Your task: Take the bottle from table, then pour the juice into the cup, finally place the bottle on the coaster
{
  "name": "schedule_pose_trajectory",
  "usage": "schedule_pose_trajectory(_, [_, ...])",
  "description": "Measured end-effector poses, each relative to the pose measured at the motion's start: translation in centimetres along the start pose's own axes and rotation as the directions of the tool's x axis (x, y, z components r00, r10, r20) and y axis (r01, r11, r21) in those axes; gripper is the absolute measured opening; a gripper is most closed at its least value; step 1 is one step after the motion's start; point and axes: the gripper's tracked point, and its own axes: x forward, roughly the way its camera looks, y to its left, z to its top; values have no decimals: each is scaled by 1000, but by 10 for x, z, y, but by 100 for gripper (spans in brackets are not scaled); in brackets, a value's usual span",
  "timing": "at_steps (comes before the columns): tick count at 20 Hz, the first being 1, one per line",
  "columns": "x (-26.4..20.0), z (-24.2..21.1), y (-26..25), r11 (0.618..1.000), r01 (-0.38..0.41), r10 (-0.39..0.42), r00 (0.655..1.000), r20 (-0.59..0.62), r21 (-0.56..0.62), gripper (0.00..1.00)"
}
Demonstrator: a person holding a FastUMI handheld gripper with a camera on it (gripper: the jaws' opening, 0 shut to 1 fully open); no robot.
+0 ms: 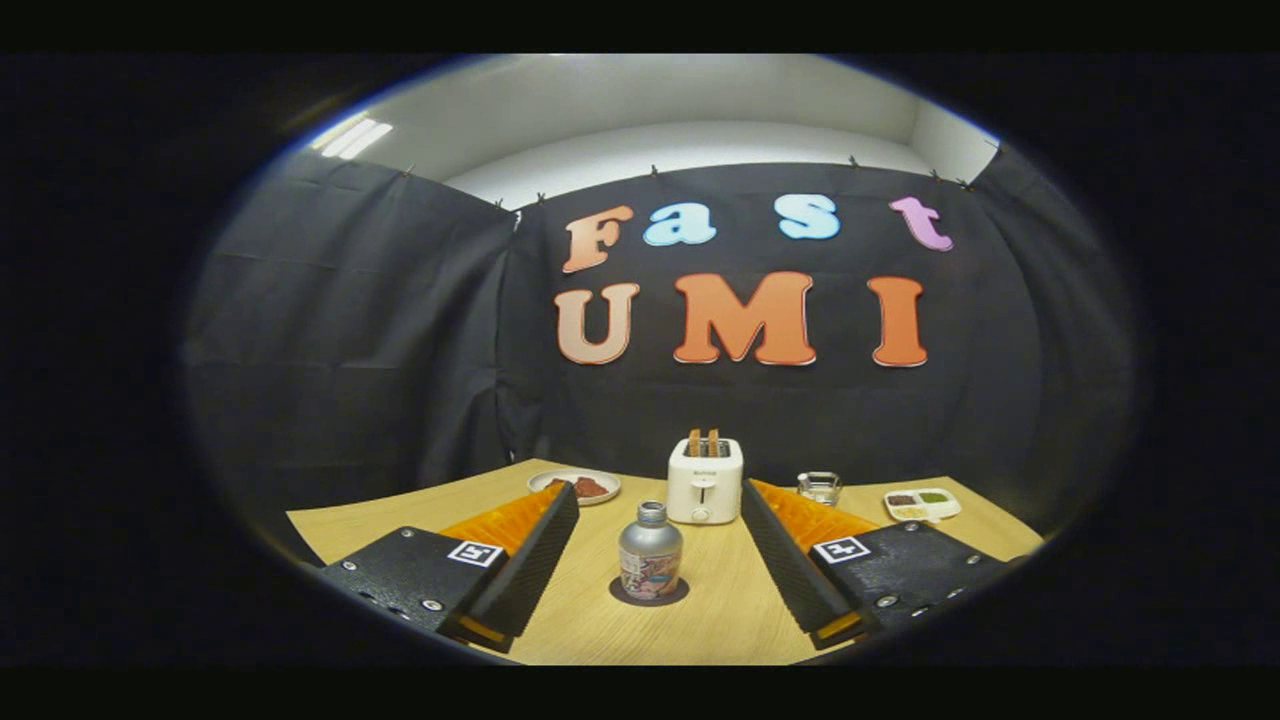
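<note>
Bottle [650, 552] on coaster [649, 593], between spread tool [655, 510] fingers; toaster [705, 480] behind

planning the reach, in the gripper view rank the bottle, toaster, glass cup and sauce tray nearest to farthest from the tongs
1. bottle: upright on the dark coaster, between the open tongs fingers.
2. toaster: just behind the bottle, two toast slices sticking up.
3. glass cup and sauce tray: both beyond the right finger near the table's back edge, tray further right; too close to call.

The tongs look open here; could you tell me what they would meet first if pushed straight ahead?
Probably the bottle standing on the dark coaster, centred between the open tongs. The toaster sits farther back; depth is uncertain.
</note>
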Motion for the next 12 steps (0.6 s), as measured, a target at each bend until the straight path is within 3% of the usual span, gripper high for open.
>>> schedule_pose_trajectory(12, [-46, 18, -37, 983, 127, -110, 986, 126, -134, 97])
